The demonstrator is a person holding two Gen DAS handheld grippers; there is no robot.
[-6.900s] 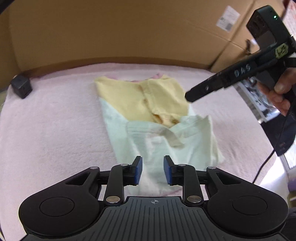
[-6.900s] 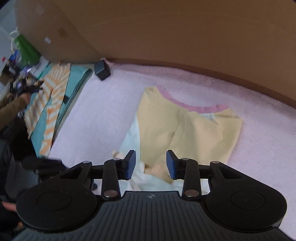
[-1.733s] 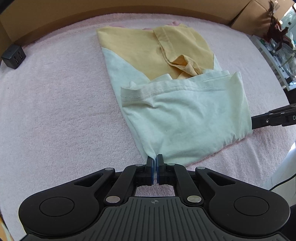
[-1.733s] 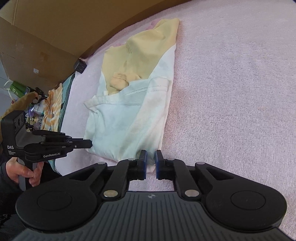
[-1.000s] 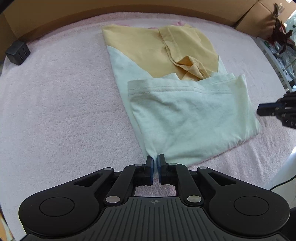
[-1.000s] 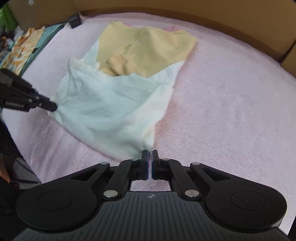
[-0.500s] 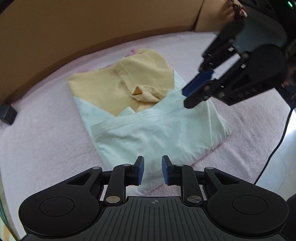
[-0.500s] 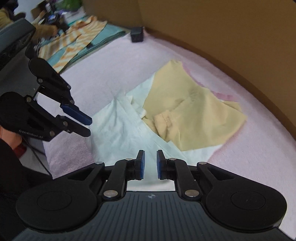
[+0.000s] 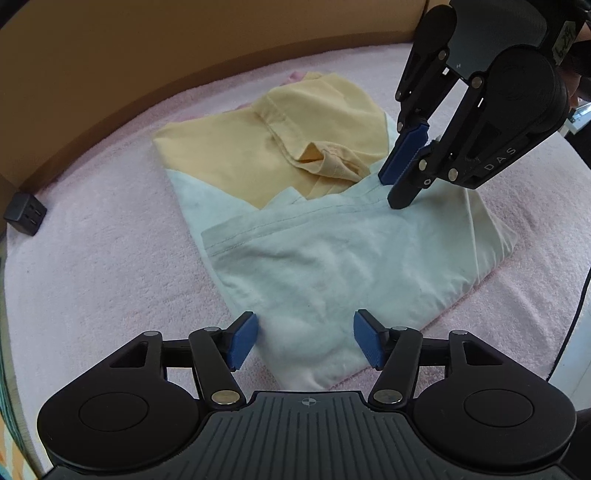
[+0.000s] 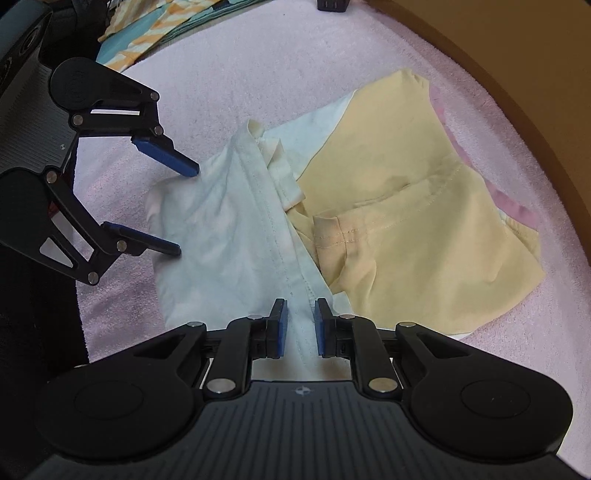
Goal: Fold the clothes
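Observation:
A partly folded shirt [image 9: 332, 254] lies on the pink towel-covered surface [image 9: 103, 258], its pale white-green lower half folded up over the yellow upper half [image 9: 258, 155]. My left gripper [image 9: 304, 341] is wide open over the near folded edge, holding nothing. My right gripper [image 10: 297, 326] is open by a small gap, its fingers astride the white hem [image 10: 280, 251] at the fold's far edge. It shows in the left wrist view [image 9: 400, 179], tips down on the hem. The shirt [image 10: 240, 229] and left gripper [image 10: 181, 210] show in the right wrist view.
A brown cardboard wall [image 9: 184, 55] rings the far side. A small black charger block [image 9: 24, 212] sits at the far left edge. Striped orange and teal clothes [image 10: 155, 29] lie beyond the towel. A black cable [image 9: 576, 317] hangs at the right edge.
Both grippers let go of the shirt's bottom corners after laying the fold. The left has opened wider. The right has moved down onto the white hem at the fold's far edge.

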